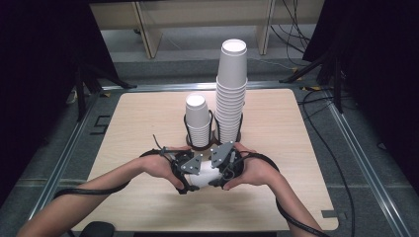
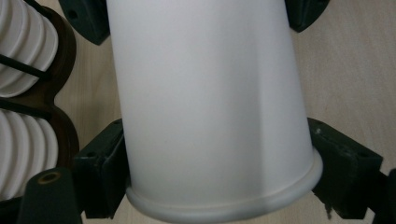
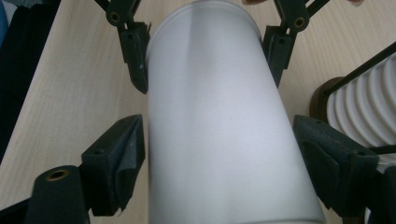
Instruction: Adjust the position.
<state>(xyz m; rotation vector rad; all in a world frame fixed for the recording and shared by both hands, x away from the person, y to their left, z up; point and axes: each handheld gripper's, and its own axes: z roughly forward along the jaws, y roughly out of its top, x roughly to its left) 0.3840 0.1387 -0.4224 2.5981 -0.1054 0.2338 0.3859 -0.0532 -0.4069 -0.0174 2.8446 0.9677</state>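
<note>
A single white paper cup [image 1: 201,177] lies on its side between my two grippers near the front middle of the table. My left gripper [image 1: 193,174] is shut on it just behind the rolled rim; in the left gripper view its pads [image 2: 100,170] press on both sides of the cup [image 2: 205,93]. My right gripper [image 1: 218,170] comes from the other end with the cup [image 3: 215,102] between its jaws. Its pads [image 3: 116,158] stand close beside the cup wall, with a thin gap on one side. A hand holds each gripper.
A dark wire holder [image 1: 212,143] stands just behind the grippers with a short stack of cups [image 1: 197,121] and a tall stack [image 1: 231,94]. The stacks show at the edge of both gripper views [image 2: 23,93] [image 3: 364,107]. The wooden table [image 1: 286,197] stretches left and right; cables lie on the floor.
</note>
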